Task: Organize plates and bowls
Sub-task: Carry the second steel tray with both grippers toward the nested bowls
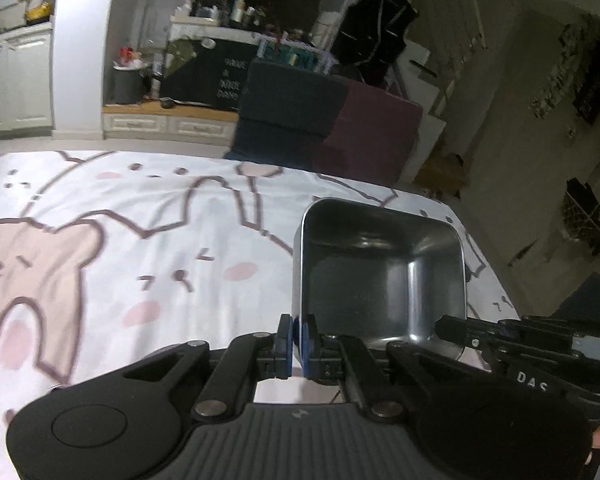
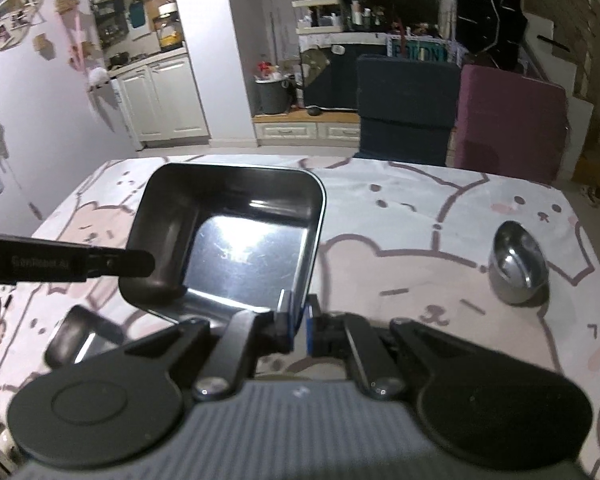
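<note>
A square steel bowl (image 1: pixel 380 272) hangs above the bear-print tablecloth (image 1: pixel 140 240), carried between both grippers. My left gripper (image 1: pixel 298 326) is shut on its near left wall, blue pads on either side of the rim. My right gripper (image 2: pixel 299 314) is shut on the near right wall of the same bowl (image 2: pixel 236 240). Each gripper shows in the other's view: the right one's fingers (image 1: pixel 460 330) reach in at the bowl's near right corner, the left one's fingers (image 2: pixel 136 262) at its left wall. The bowl is empty inside.
A small round steel bowl (image 2: pixel 518 268) stands on the cloth at the right. A smaller square steel dish (image 2: pixel 86 336) lies under the carried bowl at the near left. A dark blue chair (image 2: pixel 406 108) and a maroon chair (image 2: pixel 512 120) stand past the table's far edge.
</note>
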